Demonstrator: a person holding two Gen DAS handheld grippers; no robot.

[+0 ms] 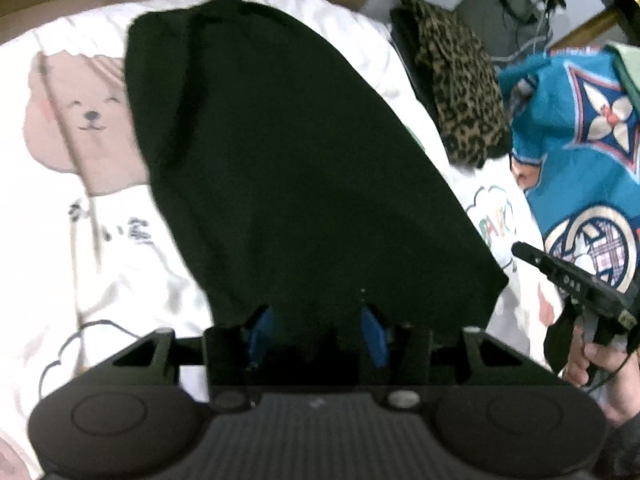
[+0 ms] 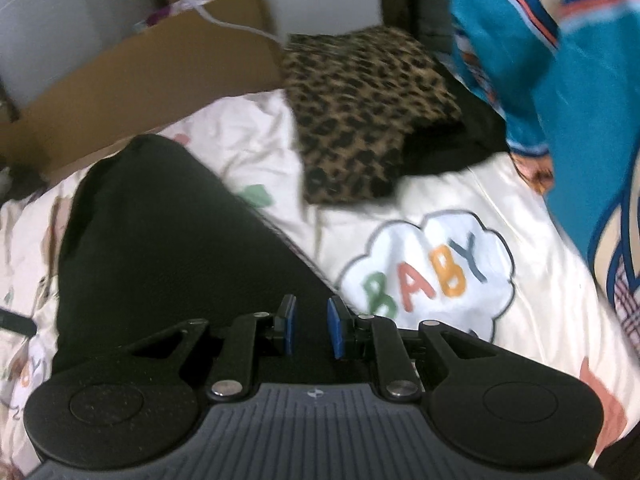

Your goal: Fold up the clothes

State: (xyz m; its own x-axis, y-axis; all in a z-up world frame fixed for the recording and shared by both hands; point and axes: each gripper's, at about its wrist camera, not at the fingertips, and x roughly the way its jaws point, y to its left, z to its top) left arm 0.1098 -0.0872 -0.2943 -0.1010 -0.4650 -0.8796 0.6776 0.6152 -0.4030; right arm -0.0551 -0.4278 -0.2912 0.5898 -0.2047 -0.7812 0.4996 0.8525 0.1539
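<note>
A black garment [image 1: 288, 160] lies flat on a white printed bedsheet [image 1: 52, 248], long and narrowing toward the far end. My left gripper [image 1: 316, 320] is open at the garment's near edge, its blue pads [image 1: 260, 328] wide apart with the hem lying between them. In the right wrist view the same black garment [image 2: 160, 240] fills the lower left. My right gripper [image 2: 311, 326] hovers at its right edge, pads [image 2: 334, 328] a narrow gap apart, nothing clearly pinched. From the left wrist view the right gripper [image 1: 520, 249] sits just right of the garment's near corner, held by a hand [image 1: 600, 364].
A folded leopard-print cloth [image 2: 360, 112] rests on a dark piece at the far right of the bed. A blue patterned fabric [image 2: 568, 80] is heaped along the right side. An open cardboard box [image 2: 140, 80] stands behind the bed. The sheet [image 2: 440, 208] carries a "BABY" cloud print.
</note>
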